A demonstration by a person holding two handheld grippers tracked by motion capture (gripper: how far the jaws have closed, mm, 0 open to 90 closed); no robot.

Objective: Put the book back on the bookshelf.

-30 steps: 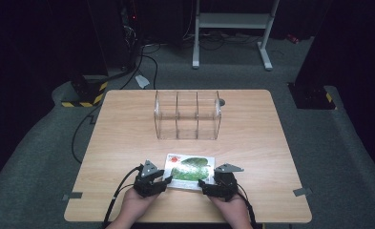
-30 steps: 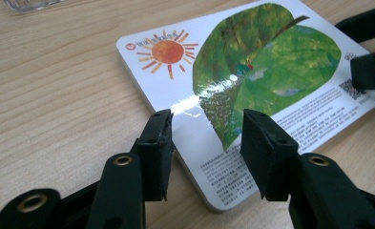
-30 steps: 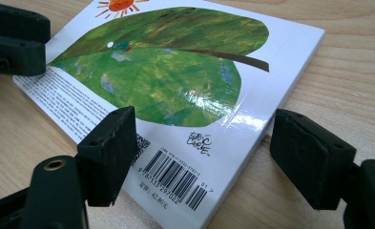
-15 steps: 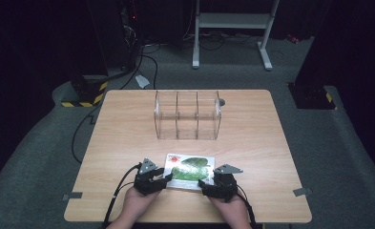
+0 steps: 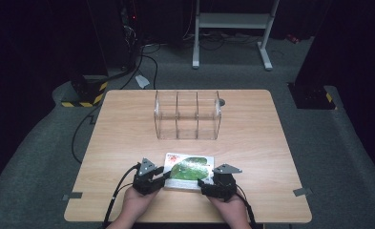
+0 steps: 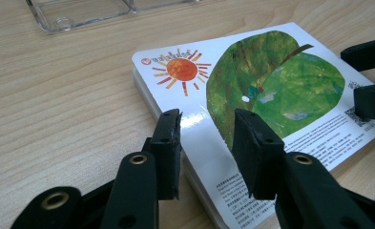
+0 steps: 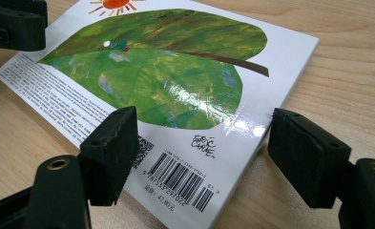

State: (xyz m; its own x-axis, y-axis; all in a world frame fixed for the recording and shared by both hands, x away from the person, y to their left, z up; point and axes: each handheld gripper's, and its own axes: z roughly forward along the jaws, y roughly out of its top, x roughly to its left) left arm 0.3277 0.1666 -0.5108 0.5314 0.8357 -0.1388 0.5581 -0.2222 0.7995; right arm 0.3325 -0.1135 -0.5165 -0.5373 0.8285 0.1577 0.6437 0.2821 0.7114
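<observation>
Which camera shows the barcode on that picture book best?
The right gripper view: the barcode sits close and sharp on the book. The left gripper view shows the cover's sun and leaf instead; the high view shows the book too small.

Left gripper (image 5: 163,175) slightly nearer the book's (image 5: 189,168) left edge, otherwise no visible change.

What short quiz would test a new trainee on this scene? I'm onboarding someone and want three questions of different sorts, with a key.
1. True or false: the book stands upright inside the clear organizer.
2. Which picture fills most of the book's cover? A) a green leaf B) a red car C) a blue fish
3. Fill in: the left gripper and the right gripper both have their jaws ____.

Key: 1. False; it lies flat on the table, apart from the organizer. 2. A. 3. open.
</observation>
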